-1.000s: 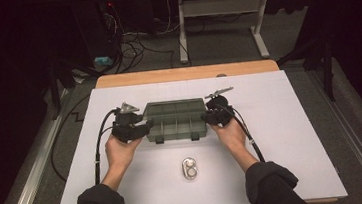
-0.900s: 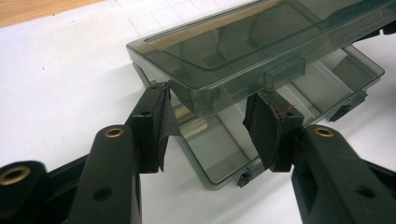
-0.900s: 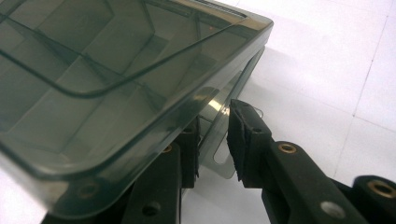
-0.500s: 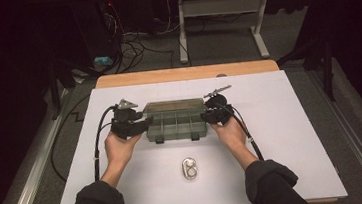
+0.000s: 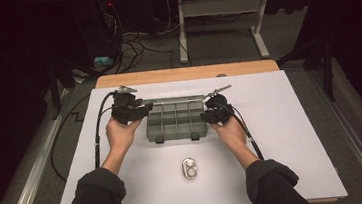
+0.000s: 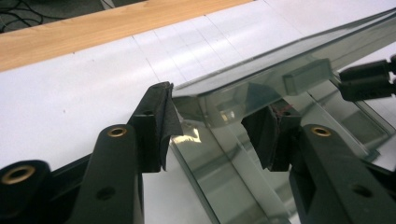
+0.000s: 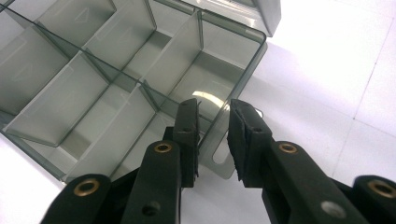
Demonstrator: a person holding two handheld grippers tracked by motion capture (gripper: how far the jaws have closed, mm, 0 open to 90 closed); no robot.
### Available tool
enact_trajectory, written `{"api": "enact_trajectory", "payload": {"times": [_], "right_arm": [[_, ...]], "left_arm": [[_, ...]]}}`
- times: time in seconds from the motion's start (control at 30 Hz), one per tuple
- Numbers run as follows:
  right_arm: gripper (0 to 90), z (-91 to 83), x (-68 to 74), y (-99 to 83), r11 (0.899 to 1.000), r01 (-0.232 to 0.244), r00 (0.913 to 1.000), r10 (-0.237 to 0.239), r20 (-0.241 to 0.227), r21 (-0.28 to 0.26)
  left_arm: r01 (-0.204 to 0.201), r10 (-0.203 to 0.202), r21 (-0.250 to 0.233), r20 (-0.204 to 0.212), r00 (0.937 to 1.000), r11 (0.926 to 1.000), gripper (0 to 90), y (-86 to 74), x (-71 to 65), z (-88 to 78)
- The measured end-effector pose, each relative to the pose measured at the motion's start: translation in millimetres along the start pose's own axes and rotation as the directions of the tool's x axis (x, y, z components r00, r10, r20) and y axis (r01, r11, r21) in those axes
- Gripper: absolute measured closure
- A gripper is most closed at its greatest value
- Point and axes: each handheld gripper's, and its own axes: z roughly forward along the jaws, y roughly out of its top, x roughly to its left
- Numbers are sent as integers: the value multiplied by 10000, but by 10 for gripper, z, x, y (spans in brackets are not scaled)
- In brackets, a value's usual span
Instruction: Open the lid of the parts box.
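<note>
Now, starting at the left, the left gripper (image 5: 137,111) sits at the left end of the clear compartment box (image 5: 177,121), which lies in the middle of the white-covered desk (image 5: 291,121). Its jaws straddle the corner of the lid (image 6: 261,70) (raised off the base in the left gripper view); one pad stands just beside the lid's edge, and whether the other presses on it I cannot tell. They have just been closing a little, with the lid corner between them. Across the open compartments, the right gripper (image 5: 210,115) is clamped on the box's right wall (image 7: 219,140), one finger (image 7: 189,122) inside the end compartment and the other outside. Nearer the person, well apart from the box, a small metal can (image 5: 189,168) lies on the desk between the forearms.
</note>
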Motion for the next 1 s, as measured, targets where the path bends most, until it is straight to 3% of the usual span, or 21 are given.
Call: {"api": "enact_trajectory", "payload": {"times": [0.47,0.6,1.0], "right_arm": [[737,1,-9,6,9999,128,9999,-128,-56,35],[737,1,-9,6,9999,128,9999,-128,-55,38],[737,1,-4,9,9997,225,9997,-225,-16,63]], "left_arm": [[633,-634,-19,-202,9978,9980,588,178,172,229],[999,-1003,-198,-242,9947,9948,622,175,218,299],[1652,-1633,419,-451,9855,9854,647,100,330,641]]}}
